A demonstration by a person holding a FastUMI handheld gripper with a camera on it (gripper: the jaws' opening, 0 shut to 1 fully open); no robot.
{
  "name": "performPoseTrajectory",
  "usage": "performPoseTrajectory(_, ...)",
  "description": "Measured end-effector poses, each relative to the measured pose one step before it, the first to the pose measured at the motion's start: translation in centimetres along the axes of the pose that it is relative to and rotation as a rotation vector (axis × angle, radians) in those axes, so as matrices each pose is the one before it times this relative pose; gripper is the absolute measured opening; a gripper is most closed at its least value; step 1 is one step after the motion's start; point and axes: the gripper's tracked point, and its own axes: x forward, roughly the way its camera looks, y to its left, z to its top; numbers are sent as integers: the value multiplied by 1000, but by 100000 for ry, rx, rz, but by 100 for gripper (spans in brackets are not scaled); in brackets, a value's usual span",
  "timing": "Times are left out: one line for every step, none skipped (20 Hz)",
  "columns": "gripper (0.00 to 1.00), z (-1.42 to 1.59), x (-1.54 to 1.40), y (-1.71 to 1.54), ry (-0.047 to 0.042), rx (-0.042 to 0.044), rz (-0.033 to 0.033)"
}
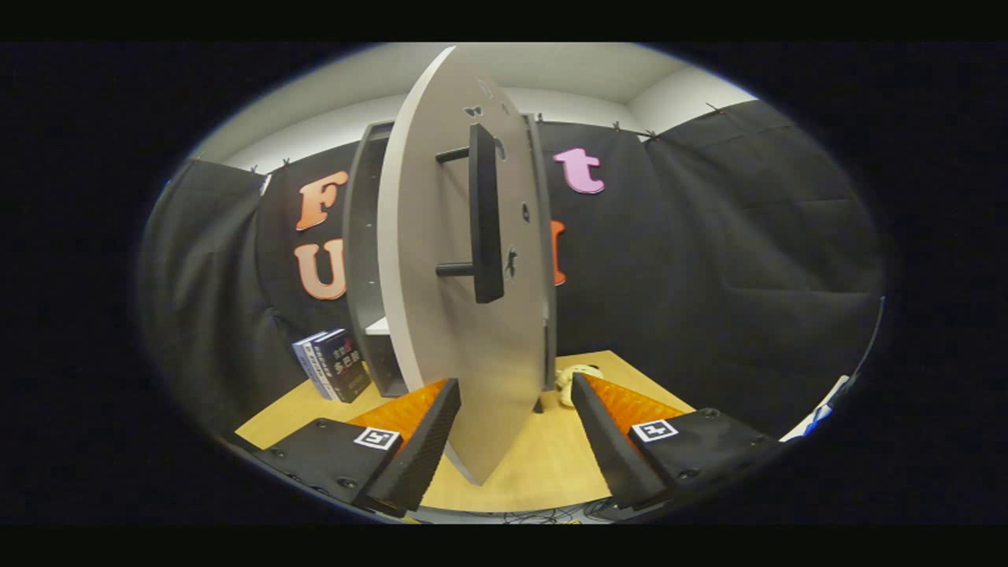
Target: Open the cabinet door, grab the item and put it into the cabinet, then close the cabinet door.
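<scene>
— Fingers (512, 429)?
— Spread apart, gripping nothing, straddling the swung-out cabinet door (441, 315).
— Item?
— Books (332, 365) upright on surface (543, 465), left of cabinet (364, 260), beyond left finger.

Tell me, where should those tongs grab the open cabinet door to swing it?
Probably the black bar handle on the door. It stands upright, held off the panel by two pegs, so open tongs could rise from the door's lower edge and close across its lower end from the front.
</scene>
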Motion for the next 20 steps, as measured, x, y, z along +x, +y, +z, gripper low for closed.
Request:
performPoseTrajectory(92,39,1114,1443,247,291,2297)
performPoseTrajectory(92,-58,1066,1565,512,18,1994)
performPoseTrajectory(92,-116,790,1454,853,-263,1887)
performPoseTrajectory(92,-177,1017,1371,506,-437,1450)
performPoseTrajectory(92,100,1080,1124,383,-734,1177)
performPoseTrajectory(92,60,1352,1056,528,-930,408)
performPoseTrajectory(93,100,1061,719,804,-859,328)
performPoseTrajectory(93,168,1210,775,550,-571,-15)
performPoseTrajectory(93,190,1338,786,198,-827,-159)
performPoseTrajectory(93,123,1115,693,159,-791,-230)
performPoseTrajectory(94,220,828,398,54,-684,-467)
performPoseTrajectory(94,217,852,281,52,-446,-819)
performPoseTrajectory(94,176,749,199,38,-10,-1161)
performPoseTrajectory(93,-199,504,-168,1215,-734,-2695)
performPoseTrajectory(93,357,552,-93,-1759,332,-1144)
performPoseTrajectory(91,-92,364,44,512,1638,-186)
performPoseTrajectory(92,-11,351,13,255,2060,-284)
performPoseTrajectory(92,68,531,189,-168,1836,-460)
performPoseTrajectory(92,40,572,331,-256,1028,-409)
performPoseTrajectory(92,37,594,324,-286,261,-495)
